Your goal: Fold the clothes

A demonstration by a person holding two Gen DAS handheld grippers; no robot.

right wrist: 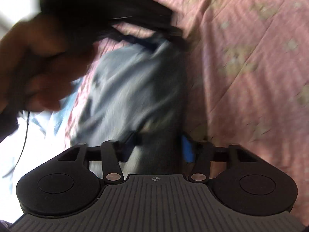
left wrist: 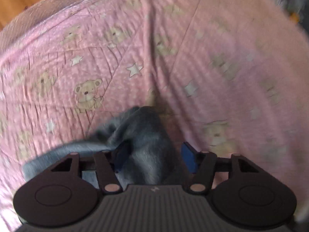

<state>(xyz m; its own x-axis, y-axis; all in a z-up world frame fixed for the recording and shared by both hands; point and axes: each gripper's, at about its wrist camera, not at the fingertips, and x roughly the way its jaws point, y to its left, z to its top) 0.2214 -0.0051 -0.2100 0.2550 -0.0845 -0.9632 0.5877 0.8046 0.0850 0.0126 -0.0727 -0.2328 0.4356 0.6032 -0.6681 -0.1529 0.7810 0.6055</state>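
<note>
Bear print sharp on quilt (left wrist: 87, 61) in left view, hand (right wrist: 34, 63) in right

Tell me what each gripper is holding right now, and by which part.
Both have the grey-blue garment between their fingers. The left gripper and right gripper each take a bunched fold of it; which part of the garment cannot be told through the blur.

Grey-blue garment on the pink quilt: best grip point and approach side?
Take the grey-blue garment at its raised ridge of bunched cloth, coming from above with the gripper straddling the ridge. That fold stands proud of the pink quilt, so the pads can close on cloth alone; flat areas would likely pinch quilt too. Blur hides the hems.
</note>
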